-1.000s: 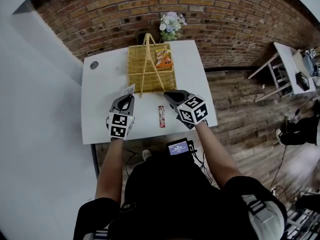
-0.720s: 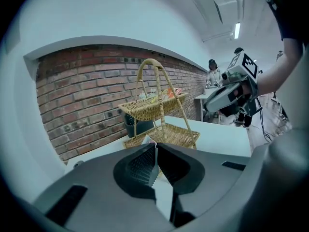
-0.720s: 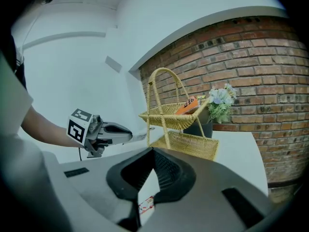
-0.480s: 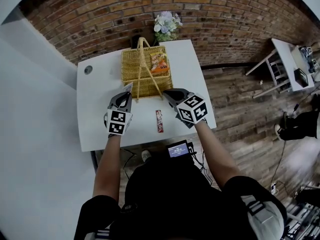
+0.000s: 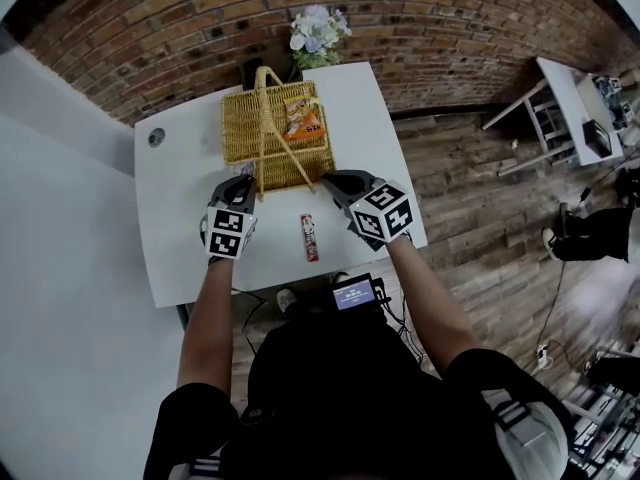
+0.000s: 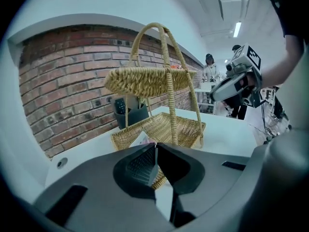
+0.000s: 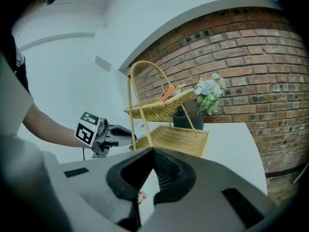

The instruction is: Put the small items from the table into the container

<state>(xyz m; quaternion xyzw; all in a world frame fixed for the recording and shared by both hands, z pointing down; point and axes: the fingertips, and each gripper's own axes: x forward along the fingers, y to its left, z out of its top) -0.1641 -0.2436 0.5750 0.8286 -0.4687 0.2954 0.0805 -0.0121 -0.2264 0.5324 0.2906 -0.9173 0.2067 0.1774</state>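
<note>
Brick wall (image 5: 450, 28) at back. Pale flowers (image 5: 318, 36) in dark pot (image 6: 130, 114) close against it. Wooden plank floor (image 5: 480, 198) at right, white side table (image 5: 565, 103) standing there. Small lit screen (image 5: 354, 294) at person's waist.

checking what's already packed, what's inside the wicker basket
An orange snack packet lies in the upper tier of the wicker basket. The lower tier shows only bare weave where visible; part of it is hidden under the upper tier.

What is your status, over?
Left hand-held gripper shut on small white packet. Right hand-held gripper shut, empty. Red snack bar on white table. Yellow wicker basket handle ahead.
</note>
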